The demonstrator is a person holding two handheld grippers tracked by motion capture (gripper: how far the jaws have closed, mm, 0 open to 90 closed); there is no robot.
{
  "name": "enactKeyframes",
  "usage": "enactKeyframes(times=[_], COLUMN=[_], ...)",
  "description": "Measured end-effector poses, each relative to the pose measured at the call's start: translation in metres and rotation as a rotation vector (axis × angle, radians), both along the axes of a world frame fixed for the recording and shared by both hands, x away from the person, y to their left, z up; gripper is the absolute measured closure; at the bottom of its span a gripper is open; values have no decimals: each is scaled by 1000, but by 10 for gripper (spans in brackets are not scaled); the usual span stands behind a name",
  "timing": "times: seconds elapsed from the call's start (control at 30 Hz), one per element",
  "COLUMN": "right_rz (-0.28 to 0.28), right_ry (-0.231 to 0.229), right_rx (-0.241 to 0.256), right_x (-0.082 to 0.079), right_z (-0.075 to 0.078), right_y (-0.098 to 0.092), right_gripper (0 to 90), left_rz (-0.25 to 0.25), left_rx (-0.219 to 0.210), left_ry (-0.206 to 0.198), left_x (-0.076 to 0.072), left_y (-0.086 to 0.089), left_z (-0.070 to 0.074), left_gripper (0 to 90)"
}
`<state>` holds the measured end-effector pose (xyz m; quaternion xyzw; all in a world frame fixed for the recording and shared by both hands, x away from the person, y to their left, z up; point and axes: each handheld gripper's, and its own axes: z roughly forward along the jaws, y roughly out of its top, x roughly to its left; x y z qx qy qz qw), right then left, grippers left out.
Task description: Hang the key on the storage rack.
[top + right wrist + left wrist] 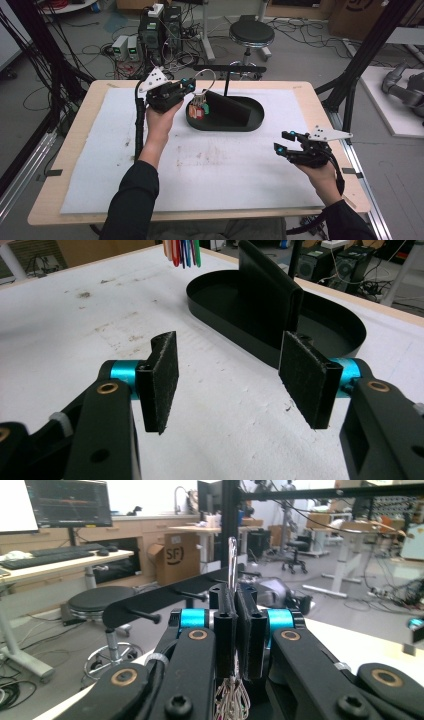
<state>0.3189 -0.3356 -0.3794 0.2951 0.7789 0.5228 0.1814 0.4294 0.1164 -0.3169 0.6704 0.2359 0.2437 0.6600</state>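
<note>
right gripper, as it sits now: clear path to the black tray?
Probably yes. The right gripper hangs open over bare white mat, and nothing lies between it and the black tray. The left gripper holds the key ring at the tray's far end.

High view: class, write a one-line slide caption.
Left gripper lifts a key ring over the black tray; right gripper waits open.

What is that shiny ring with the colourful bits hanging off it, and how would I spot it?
Find the white mat on the wooden table, then the black oval tray near its far edge. Above the tray's left end, the left gripper pinches a thin silver ring with small red, orange and green tags dangling; nothing else there is shiny or brightly coloured.
</note>
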Motion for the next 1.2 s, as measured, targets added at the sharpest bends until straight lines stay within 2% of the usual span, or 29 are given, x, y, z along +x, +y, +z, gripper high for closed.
enactKeyframes(times=[0.03,0.3,0.53,0.87,1.2], right_rz=[-1,0,-1,3,3], right_ry=[0,6,11,5,11], right_rx=[1,-2,-5,-12,-12], right_x=[0,1,1,1,1], right_z=[0,-2,-3,-4,-5], right_y=[0,0,1,1,2], right_gripper=[417,417,417,419,420], left_rz=[5,39,51,69,102], left_rx=[-15,-20,-48,-40,-57], left_ry=[9,48,77,118,160], left_x=[3,16,24,33,41], left_y=[1,6,3,-3,-2], left_z=[-2,-12,-20,-31,-39], left_gripper=[867,867,867,867,866])
